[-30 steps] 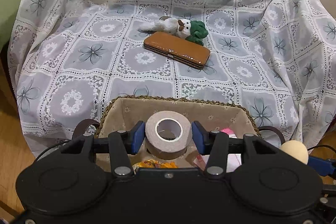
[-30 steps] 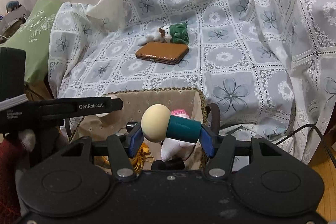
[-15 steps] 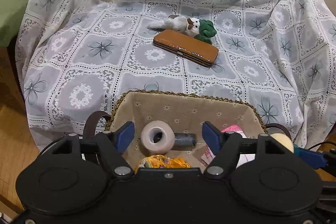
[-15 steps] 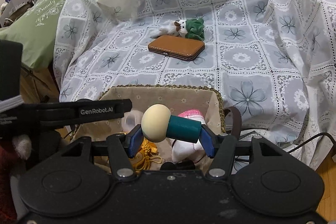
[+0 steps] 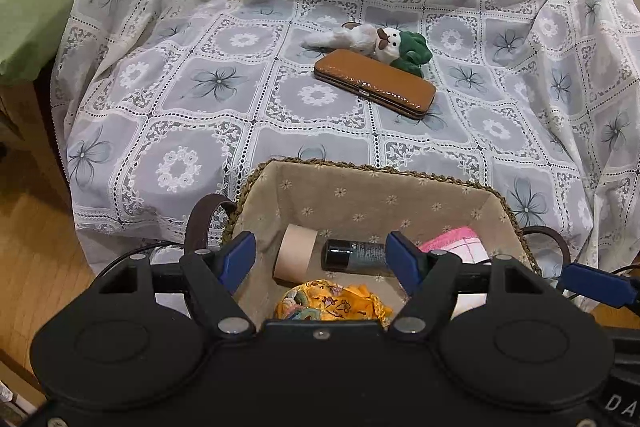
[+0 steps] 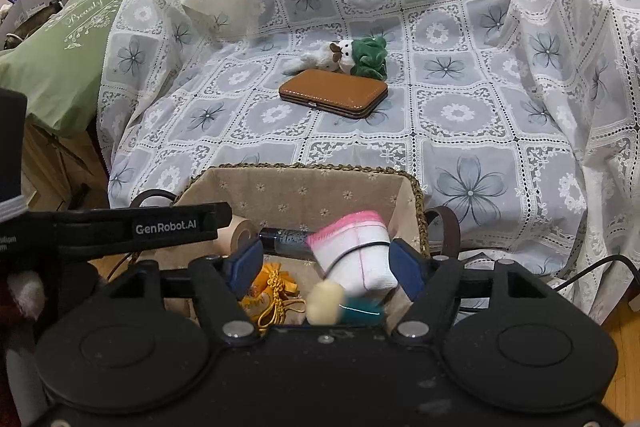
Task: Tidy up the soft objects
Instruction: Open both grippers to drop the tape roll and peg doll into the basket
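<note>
Since a second ago, left wrist view: tape roll has left the left gripper and lies on its side in the lined basket, beside a dark tube. Jaws part-open, nothing between them. Plush dog and brown case lie on the lace cover beyond.

Right wrist view: right gripper jaws have just been opening; the cream-headed teal toy, blurred, sits free below them over the basket, near a white sock and yellow pouch.

Black tongs with blue pads, "GenRobot.AI" lettering.
</note>
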The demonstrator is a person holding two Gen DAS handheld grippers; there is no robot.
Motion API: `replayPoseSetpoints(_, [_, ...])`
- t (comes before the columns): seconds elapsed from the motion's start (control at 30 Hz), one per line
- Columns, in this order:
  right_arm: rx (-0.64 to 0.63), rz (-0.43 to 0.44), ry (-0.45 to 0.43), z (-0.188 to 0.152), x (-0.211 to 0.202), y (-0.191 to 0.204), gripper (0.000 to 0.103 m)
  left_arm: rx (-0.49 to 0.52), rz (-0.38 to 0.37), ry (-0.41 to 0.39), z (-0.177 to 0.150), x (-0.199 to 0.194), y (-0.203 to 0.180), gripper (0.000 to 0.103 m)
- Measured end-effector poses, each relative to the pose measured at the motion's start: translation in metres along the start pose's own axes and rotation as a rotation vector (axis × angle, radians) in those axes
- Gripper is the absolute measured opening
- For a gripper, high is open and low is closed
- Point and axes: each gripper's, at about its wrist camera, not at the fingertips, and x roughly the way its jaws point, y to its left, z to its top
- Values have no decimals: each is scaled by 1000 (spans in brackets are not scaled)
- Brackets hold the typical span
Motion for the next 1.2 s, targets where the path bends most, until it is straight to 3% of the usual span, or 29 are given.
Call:
replayPoseSetpoints(1.0, [24, -22, 18, -3, 2, -5, 70, 25, 27, 19, -6, -1, 1, 68])
replayPoseSetpoints(1.2, [25, -25, 18, -3, 2, -6, 71, 34, 34, 13, -7, -2, -1, 75])
